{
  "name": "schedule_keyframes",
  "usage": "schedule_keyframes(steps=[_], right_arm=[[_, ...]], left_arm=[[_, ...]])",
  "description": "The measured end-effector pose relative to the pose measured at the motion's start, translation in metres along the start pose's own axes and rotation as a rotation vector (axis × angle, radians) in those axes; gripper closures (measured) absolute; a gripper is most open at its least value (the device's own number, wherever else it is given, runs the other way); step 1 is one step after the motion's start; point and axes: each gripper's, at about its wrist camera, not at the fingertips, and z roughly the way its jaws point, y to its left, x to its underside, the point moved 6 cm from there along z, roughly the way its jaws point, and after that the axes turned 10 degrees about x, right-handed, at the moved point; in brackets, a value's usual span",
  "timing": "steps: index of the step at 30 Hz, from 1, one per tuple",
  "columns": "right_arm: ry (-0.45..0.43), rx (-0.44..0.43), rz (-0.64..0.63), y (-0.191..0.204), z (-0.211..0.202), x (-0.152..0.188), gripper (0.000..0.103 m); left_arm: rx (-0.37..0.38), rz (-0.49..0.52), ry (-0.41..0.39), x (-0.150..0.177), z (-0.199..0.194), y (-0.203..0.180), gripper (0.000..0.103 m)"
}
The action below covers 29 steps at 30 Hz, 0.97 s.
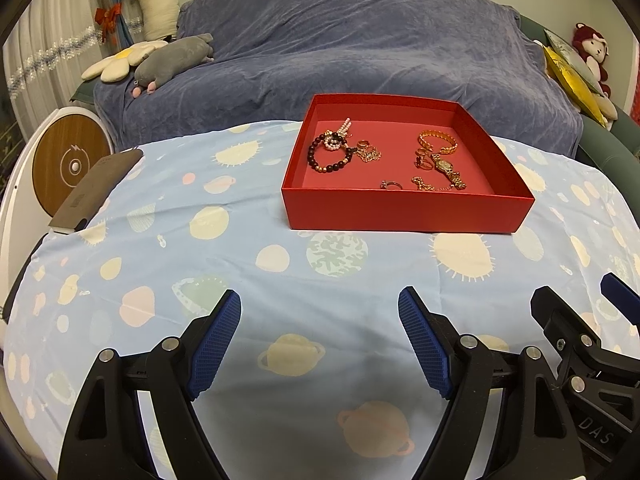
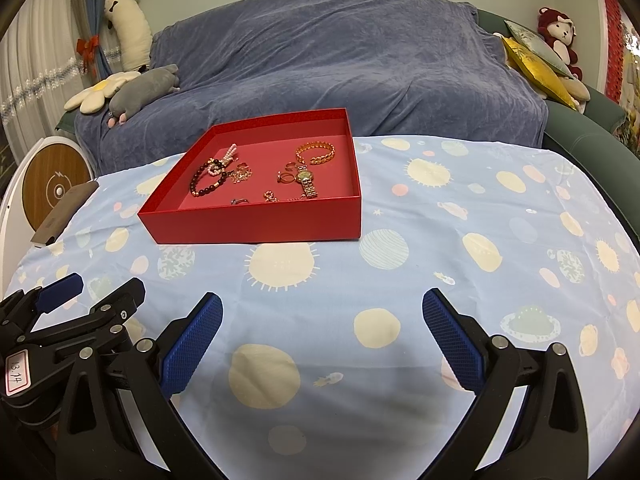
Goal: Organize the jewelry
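A blue-draped sofa (image 1: 352,40) fills the far side of the scene, with plush toys at its left end and a red plush monkey (image 2: 560,40) at its right end. In front of it stands a table under a pale blue planet-print cloth (image 1: 280,248), a dark flat case (image 1: 96,192) lying on its far left edge. On the far part of the cloth sits a shallow red box (image 1: 408,208), open at the top, and all the jewelry lies inside it. In its left half a dark beaded bracelet (image 1: 320,156) touches a small pink pearl piece (image 1: 336,138), with a tangle of thin gold chain (image 1: 370,154) just beside them. In its right half a gold link bracelet (image 2: 316,152) lies at the far side, a gold watch (image 2: 307,184) nearer, and small rings (image 2: 286,174) between the two halves. The left gripper (image 1: 320,340) and the right gripper (image 2: 322,340) hover side by side over the near cloth, well apart from the box, each with its blue-padded fingers spread wide and nothing between them.
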Motion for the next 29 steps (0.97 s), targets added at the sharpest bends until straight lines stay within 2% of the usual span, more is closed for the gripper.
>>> schedule_keyframes(steps=[29], right_arm=[[0.001, 0.002, 0.006, -0.0020, 0.0003, 0.0011, 0.005]], left_arm=[[-0.030, 0.021, -0.030, -0.0033, -0.0040, 0.0015, 0.026]])
